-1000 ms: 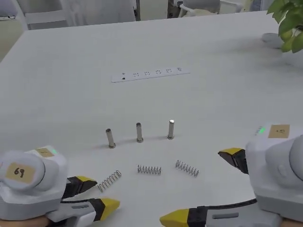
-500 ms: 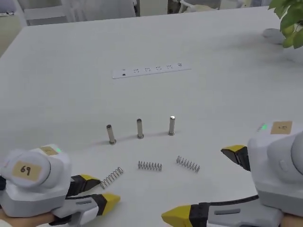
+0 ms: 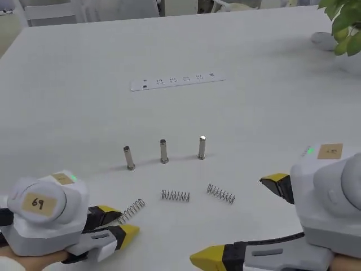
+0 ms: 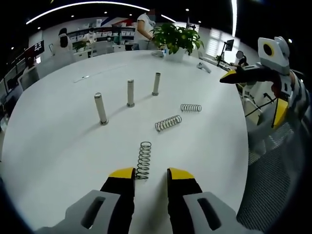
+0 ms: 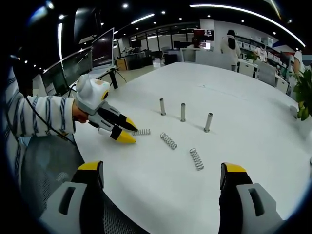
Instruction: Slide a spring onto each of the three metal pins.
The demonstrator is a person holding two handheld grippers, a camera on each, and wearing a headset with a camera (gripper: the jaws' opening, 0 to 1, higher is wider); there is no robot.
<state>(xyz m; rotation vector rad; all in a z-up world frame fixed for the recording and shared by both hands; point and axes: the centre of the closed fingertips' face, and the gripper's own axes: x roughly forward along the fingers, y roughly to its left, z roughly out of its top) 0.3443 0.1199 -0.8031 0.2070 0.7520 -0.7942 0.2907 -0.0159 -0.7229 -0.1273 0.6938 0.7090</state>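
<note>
Head view finds three springs lying flat in a loose row on the white table (image 3: 67, 113): the left spring (image 3: 132, 209) angled, the middle spring (image 3: 175, 195) and the right spring (image 3: 220, 193) nearly in line with each other. Just beyond them three metal pins stand upright in a row, the left pin (image 3: 129, 158), the middle pin (image 3: 163, 151) and the right pin (image 3: 202, 147), none of them wearing a spring yet. The left gripper (image 3: 120, 221) sits low over the table, its yellow-tipped jaws a narrow gap apart and clasping nothing. In the left gripper view the near end of the left spring lies right at the mouth of that gap, though whether a tip touches it is hard to say. The right gripper (image 3: 240, 220) has its jaws spread wide and holds nothing, near the right spring but apart from it. Farther back a white power strip (image 3: 177, 81) lies flat, and a green plant (image 3: 341, 25) stands at the far right corner.
</note>
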